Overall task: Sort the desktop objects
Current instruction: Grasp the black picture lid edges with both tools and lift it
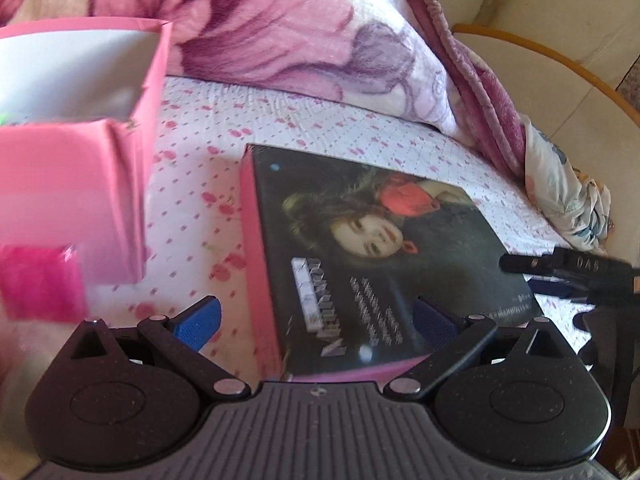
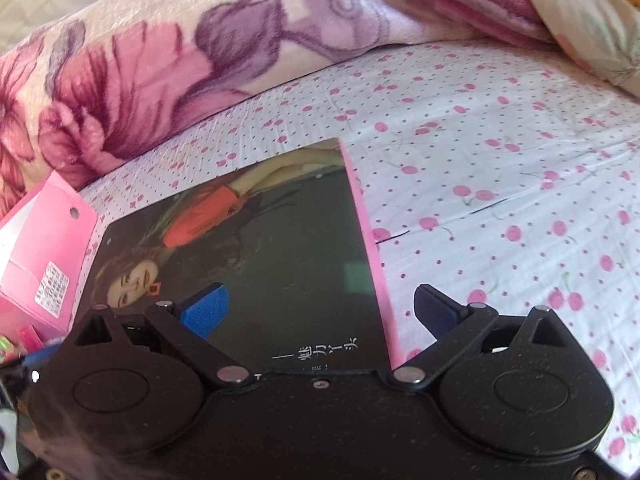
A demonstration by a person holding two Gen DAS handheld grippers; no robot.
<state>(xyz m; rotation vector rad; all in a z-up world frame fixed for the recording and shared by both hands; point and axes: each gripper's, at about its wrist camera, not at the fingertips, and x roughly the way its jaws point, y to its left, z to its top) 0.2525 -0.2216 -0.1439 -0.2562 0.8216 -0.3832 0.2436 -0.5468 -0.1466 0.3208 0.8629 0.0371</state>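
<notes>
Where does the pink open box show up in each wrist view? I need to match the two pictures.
Left wrist: the pink open box fills the left edge, upper to middle, left of the book.
Right wrist: it sits at the far left edge, mid-height, again left of the book.
Shared landmark: the book with the woman's portrait cover, lying flat on the cherry-print sheet.

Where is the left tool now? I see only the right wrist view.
Observer: The left tool is open, low over the near end of the dark photo box.
Operator: Is the pink carton open on top?
Observer: Yes, the pink carton is open; its white inner walls show.
Operator: Is the photo box's left side also pink?
Observer: Yes, that side wall is pink.
</notes>
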